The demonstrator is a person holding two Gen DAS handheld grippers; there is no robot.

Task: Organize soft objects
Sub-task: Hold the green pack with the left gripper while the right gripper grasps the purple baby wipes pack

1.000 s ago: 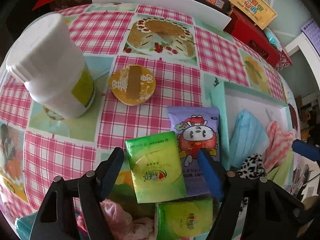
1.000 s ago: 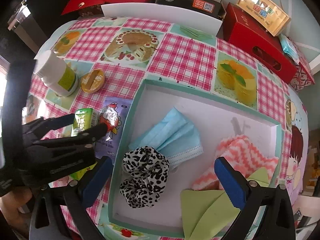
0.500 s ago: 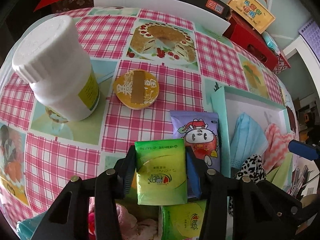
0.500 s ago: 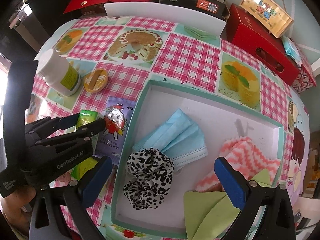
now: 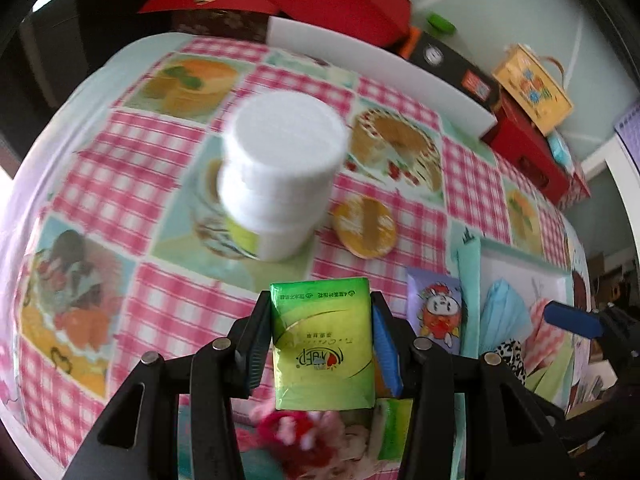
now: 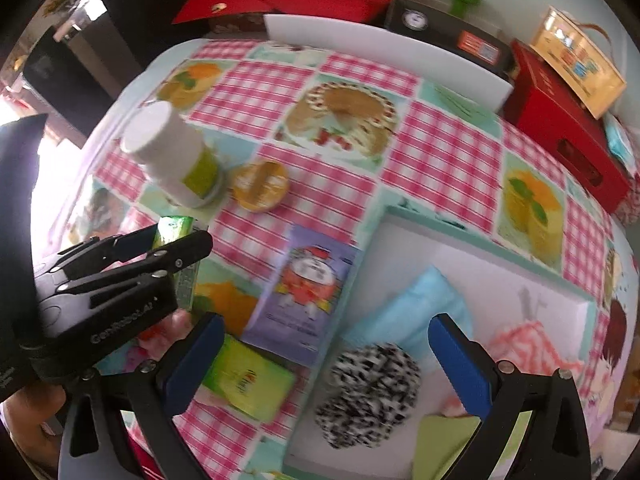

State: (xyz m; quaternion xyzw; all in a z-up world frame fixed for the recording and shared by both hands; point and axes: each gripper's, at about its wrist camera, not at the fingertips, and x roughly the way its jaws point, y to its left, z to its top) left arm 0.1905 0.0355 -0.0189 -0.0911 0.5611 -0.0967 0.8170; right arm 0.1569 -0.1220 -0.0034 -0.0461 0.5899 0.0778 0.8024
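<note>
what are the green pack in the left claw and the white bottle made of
Green pack: looks like glossy plastic film over something soft, probably tissues; it shows bright glare and printed lettering, and the left claw pinches its sides. White bottle: seems matte opaque plastic, with a ribbed white cap and a yellow-green label; motion blur hides finer texture.

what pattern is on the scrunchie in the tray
Black-and-white leopard spots on the scrunchie, clearest in the right wrist view.
</note>
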